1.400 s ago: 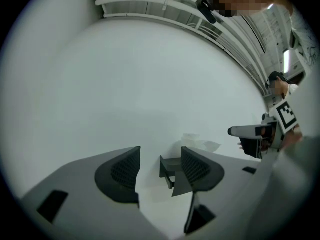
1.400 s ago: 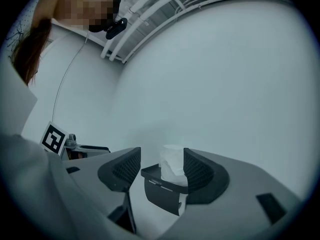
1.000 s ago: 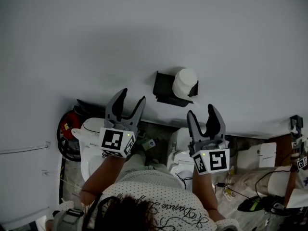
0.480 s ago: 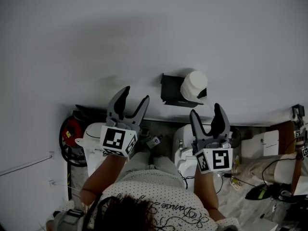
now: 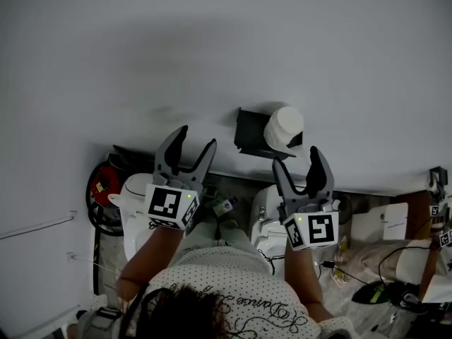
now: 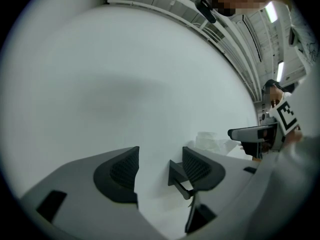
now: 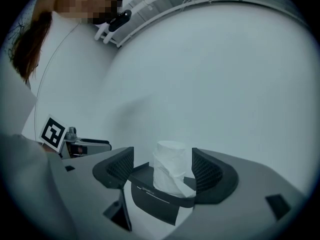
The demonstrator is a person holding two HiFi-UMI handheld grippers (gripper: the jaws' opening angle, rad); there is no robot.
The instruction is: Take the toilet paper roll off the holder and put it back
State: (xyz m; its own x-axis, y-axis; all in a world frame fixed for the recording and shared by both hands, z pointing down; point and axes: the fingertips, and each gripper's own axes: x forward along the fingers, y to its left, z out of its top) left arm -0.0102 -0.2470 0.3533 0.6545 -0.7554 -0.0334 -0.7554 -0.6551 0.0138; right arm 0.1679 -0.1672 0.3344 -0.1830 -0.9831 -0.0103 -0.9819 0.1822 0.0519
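Okay, roll (image 5: 284, 127) stands upright on the black holder (image 5: 248, 131), at the holder's right end. The holder is fixed to the white wall (image 5: 212, 48). A loose sheet hangs from the roll over the holder's front edge, clearest in the right gripper view.

Right gripper (image 5: 296, 158) sits just below the holder's roll end in the head view and points at it. Its tips are near the holder but apart from it. Its jaws are spread and have just been opening. In the right gripper view the roll shows in the gap between the pads (image 7: 204, 170), close to the right one, and neither pad presses on it. So it is released, gripping nothing.

Left gripper (image 5: 195, 138) is left of the holder and a bit below, also facing the wall. Its jaws are wide apart with only bare wall between them, so it is released and empty. In the left gripper view the holder's corner pokes out beside its right jaw.

Person's dotted shirt (image 5: 226, 288) is well below the holder.
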